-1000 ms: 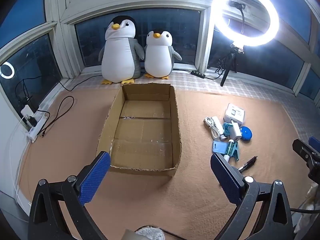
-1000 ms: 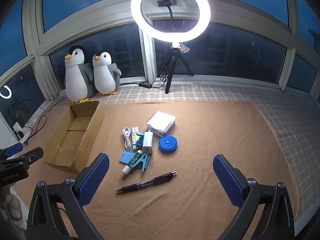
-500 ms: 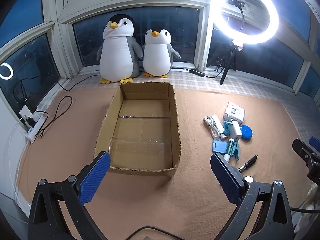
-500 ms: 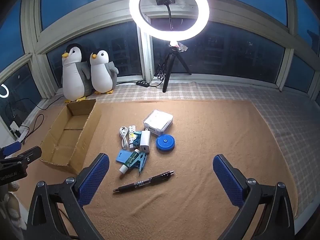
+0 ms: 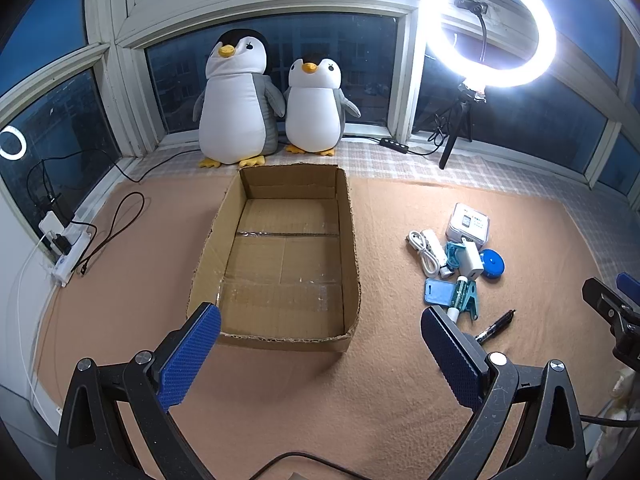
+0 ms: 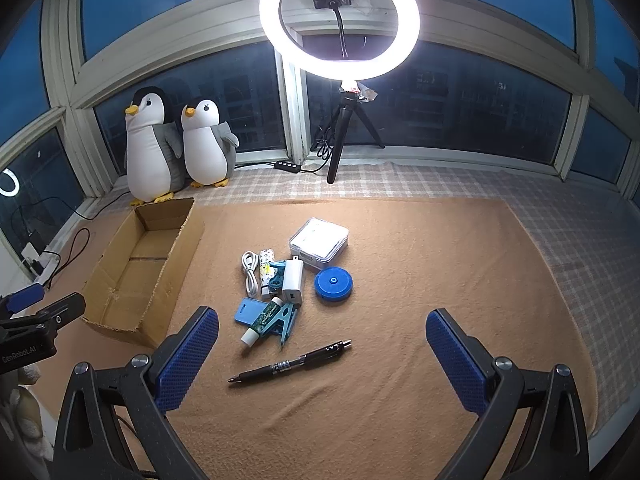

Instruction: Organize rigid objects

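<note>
Both grippers hang above the tan blanket with nothing between their fingers. The left gripper is spread wide, its blue pads at the near edge of the box. The right gripper is spread wide too, with the pen lying on the blanket between and just beyond its pads.

The box sits open-topped on the left part of the blanket, its far end near two penguins on the sill.

To the right of the box, well apart from it, lies a loose cluster: a clear case farthest, a blue disc at the right, a white charger leaning over a teal piece, and a coiled cable at the left. Nearer lie a blue tag, a green tube across a teal clip, and the pen nearest of all.

A ring light on a tripod stands lit at the far window.
</note>
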A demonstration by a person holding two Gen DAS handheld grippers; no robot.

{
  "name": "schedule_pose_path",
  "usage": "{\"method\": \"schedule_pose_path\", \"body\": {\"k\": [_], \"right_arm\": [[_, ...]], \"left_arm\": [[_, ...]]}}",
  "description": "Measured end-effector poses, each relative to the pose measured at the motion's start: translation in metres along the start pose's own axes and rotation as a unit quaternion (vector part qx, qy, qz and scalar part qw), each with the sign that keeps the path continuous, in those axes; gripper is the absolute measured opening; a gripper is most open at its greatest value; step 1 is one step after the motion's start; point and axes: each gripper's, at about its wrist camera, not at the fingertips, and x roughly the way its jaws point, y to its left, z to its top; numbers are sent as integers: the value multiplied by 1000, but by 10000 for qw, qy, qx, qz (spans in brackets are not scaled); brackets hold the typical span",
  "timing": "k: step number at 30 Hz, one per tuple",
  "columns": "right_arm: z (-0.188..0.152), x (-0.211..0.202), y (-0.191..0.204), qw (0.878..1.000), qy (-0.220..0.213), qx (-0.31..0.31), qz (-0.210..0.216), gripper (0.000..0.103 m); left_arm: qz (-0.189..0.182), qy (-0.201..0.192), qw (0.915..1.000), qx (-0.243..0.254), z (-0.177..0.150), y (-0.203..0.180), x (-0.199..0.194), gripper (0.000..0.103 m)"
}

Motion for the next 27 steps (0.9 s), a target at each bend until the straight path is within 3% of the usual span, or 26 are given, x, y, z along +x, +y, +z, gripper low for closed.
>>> {"method": "schedule_pose_path", "body": {"k": [27], "right_arm": [[-3,3,4,10000,50,-8,29,102]], "left_arm": [[8,6,10000,14,0,0,0,102]]}}
